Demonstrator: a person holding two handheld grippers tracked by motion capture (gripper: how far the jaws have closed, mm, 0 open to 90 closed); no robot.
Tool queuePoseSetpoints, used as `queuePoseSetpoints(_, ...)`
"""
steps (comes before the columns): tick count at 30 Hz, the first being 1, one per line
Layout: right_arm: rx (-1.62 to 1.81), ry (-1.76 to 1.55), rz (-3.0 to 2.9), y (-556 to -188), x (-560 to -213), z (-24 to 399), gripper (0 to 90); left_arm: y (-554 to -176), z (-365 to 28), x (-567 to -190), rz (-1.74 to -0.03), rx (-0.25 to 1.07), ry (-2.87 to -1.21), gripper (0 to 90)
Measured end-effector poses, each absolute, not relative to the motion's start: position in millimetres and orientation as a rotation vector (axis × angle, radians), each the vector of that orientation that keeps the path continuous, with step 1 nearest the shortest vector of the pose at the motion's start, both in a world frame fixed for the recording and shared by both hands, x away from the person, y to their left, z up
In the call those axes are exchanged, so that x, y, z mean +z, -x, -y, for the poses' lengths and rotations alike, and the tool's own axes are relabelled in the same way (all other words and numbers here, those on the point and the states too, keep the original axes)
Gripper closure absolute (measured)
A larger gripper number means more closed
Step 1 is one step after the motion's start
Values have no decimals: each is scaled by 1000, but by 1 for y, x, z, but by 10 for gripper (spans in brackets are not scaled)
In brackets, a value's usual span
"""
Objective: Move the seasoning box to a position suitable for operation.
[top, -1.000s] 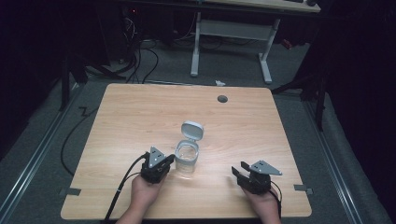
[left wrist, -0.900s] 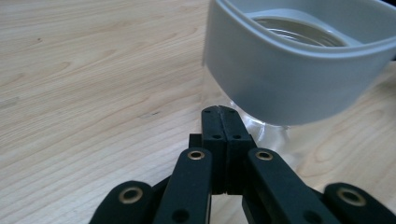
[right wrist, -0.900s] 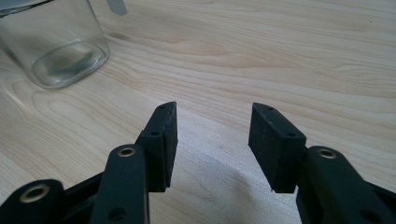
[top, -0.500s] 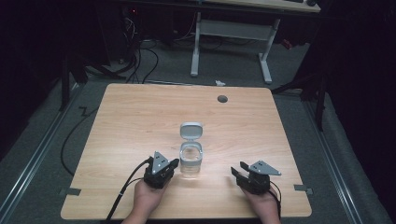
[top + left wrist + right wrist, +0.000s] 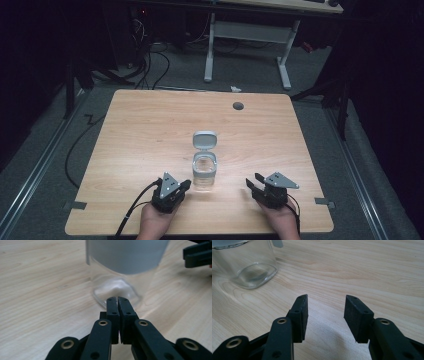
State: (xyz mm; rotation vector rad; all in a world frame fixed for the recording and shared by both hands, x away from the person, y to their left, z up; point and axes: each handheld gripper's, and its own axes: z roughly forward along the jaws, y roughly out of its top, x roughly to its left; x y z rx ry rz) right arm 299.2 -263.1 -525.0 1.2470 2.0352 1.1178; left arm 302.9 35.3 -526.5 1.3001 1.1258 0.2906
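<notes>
Left gripper view crops the jar (image 5: 117, 277) top.

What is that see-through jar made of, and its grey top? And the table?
The jar looks like clear glass or hard plastic: the wood grain shows through it, and it shines. Its flip-up lid looks like matte grey plastic, though that is less sure. The table looks like light wood or wood-look laminate, with grain lines.

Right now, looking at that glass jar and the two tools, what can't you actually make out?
- Whether the glass jar holds anything: too small in the high view.
- The jar's top: cut off by the upper edge in both gripper views.
- Whether the shut left tool touches the glass: too close to tell.
- The table's dark round spot: too small to identify.
</notes>
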Motion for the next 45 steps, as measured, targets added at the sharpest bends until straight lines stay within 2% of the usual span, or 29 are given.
queuePoseSetpoints(6, 1118, -1223, -2045, -300, -524, 256, 617, -301, -17, -531, -1101, 257, -1336, 870)
queuePoseSetpoints(11, 1166, -1225, -2057, -308, -513, 245, 708, -299, -4, -530, -1078, 213, -1331, 876)
queuePoseSetpoints(19, 1202, -1201, -2078, -325, -502, 225, 800, -295, -2, -533, -1047, 236, -1334, 876)
queuePoseSetpoints(23, 1215, -1200, -2084, -344, -496, 216, 900, -296, -5, -532, -1063, 234, -1311, 877)
queuePoseSetpoints(35, 1224, -1144, -2075, -379, -475, 190, 900, -302, -4, -533, -1092, 257, -1312, 884)
queuePoseSetpoints(45, 1235, -1118, -2063, -393, -466, 180, 900, -302, -4, -533, -1081, 261, -1311, 889)
